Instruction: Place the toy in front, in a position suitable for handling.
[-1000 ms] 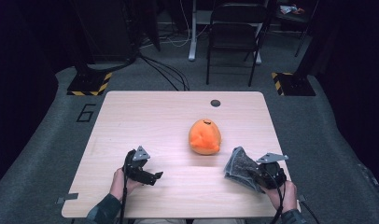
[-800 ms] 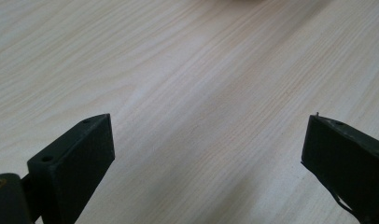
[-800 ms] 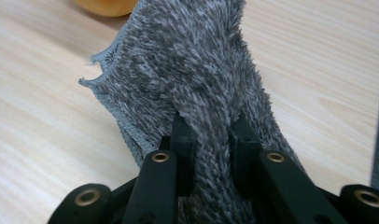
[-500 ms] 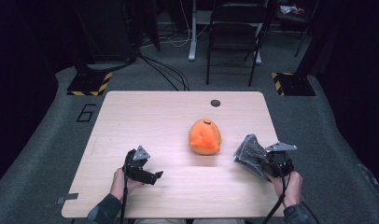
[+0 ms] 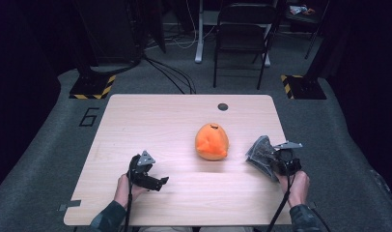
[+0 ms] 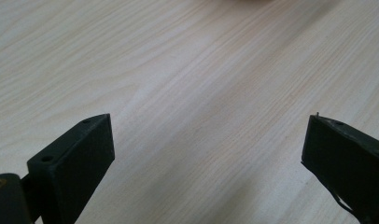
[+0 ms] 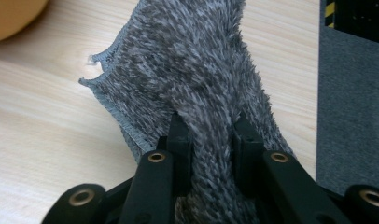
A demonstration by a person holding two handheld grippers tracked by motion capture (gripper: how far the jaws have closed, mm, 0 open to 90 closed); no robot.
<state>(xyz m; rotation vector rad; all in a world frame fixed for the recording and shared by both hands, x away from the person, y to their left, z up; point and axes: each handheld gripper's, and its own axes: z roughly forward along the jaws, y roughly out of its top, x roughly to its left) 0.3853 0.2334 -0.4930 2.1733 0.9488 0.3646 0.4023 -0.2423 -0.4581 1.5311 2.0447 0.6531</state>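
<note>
The right gripper (image 7: 208,135) pinches a grey fuzzy cloth (image 7: 197,65) beside the orange plush (image 5: 212,141); the left gripper (image 6: 206,140) gapes empty.

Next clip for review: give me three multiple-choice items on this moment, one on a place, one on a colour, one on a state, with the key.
1. Where on the table does the grey fuzzy cloth sit?
A. its far left corner
B. near its right edge
C. its middle

2. What colour is the plush toy?
A. orange
B. blue
C. white

3. How does the left claw stand?
A. shut on the cloth
B. shut on the toy
C. open over bare wood

Key: B, the cloth hangs by the right edge in the right claw. A, the toy is plainly orange. C, its jaws stand wide apart with nothing between.
</note>
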